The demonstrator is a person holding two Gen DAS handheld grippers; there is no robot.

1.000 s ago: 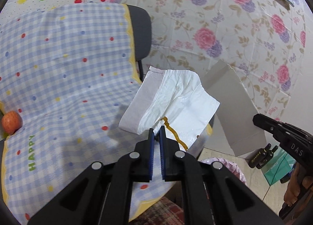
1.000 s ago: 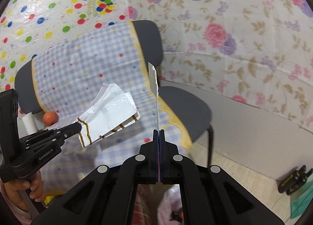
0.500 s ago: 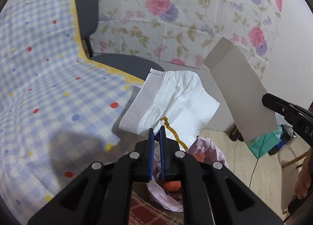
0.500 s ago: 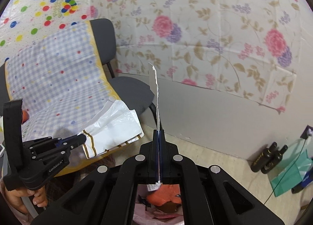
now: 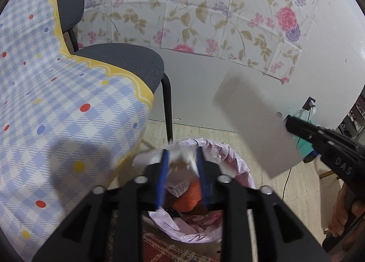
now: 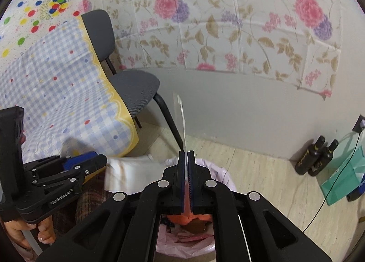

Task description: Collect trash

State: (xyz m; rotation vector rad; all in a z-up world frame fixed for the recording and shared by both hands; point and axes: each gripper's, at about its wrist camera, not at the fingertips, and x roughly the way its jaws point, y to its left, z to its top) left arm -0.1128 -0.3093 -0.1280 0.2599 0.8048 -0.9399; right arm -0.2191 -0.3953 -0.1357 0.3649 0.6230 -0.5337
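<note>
White wrapper (image 6: 127, 176), blurred, at the near rim of the bin (image 5: 230, 166), half over its mouth; in the left wrist view, between and just ahead of the left gripper's (image 5: 181, 166) fingertips, touching neither pad clearly. Grey card (image 5: 255, 125) edge-on in the right wrist view (image 6: 182, 120), a thin pale strip rising from the right gripper's (image 6: 187, 159) tips; broad and tilted in the left wrist view, above and right of the bin.

Left gripper spread wide, blue pads well apart, pointed down at the bin mouth, body slanting in from lower left in the right wrist view, a hand (image 6: 34, 232) wrapped round its handle at the bottom left. Right gripper nearly closed, a narrow slit between the pads with the card in it; cannot tell how firmly pinched. Aimed forward and down over the bin, reaching in from the right in the left wrist view, hand (image 5: 344, 216) low at the right edge.

Bin lined with a pink bag (image 5: 182, 227), orange trash (image 5: 189, 195) and a labelled scrap inside. Checked cloth (image 5: 57, 113) hanging just left of the bin, chair (image 5: 127, 66) behind, two dark bottles (image 6: 316, 159) by the wall.
</note>
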